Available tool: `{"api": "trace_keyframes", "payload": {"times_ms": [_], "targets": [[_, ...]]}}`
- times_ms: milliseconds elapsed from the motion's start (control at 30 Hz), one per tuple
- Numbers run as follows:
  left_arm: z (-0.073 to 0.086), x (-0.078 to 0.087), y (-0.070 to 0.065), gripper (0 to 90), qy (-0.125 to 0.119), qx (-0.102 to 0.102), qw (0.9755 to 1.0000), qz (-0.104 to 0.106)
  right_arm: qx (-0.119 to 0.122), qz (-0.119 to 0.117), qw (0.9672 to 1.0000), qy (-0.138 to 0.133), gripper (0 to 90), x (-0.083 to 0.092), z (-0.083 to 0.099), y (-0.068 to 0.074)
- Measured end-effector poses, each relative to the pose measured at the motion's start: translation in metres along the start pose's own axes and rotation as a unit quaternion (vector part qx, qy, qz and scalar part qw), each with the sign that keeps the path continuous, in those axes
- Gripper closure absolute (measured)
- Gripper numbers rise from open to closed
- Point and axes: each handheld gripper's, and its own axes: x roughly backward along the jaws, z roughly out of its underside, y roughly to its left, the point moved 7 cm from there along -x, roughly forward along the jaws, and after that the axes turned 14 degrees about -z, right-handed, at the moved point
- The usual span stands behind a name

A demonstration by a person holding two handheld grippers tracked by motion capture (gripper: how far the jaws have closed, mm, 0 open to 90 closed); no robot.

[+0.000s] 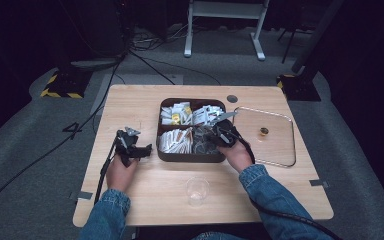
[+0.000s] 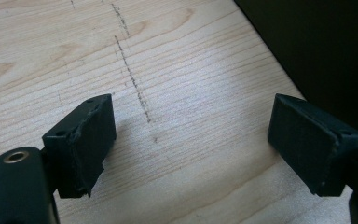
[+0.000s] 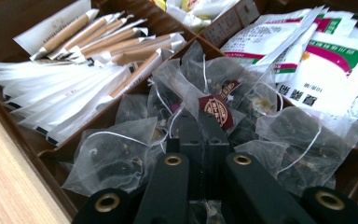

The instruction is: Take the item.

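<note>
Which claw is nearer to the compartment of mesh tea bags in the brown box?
Right. The right claw is down in the tea bags, jaws closed among them. The left claw rests open on the table, left of the brown box.

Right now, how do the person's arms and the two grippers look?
Both forearms wear blue denim sleeves with buttoned cuffs. The left gripper and the right gripper are black, each topped by a grey three-cornered plate, and each trails a black cable. In the left gripper view the pads are square, matt black blocks; the right gripper's arms carry brass-coloured rivets.
</note>
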Motion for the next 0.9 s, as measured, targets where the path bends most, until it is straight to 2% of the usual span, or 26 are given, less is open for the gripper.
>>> {"api": "trace_keyframes", "payload": {"times_ms": [500,900], "targets": [[0.000,0.000,0.000,15.7,0.000,0.000,1.0000,0.000,-0.001,-0.030,0.9981,-0.053,89.7,0.029,-0.011,0.013],[-0.002,-0.002,0.000,16.0,-0.001,-0.001,1.0000,0.000,0.007,-0.044,0.9962,-0.075,89.7,0.050,-0.013,0.030]]}}
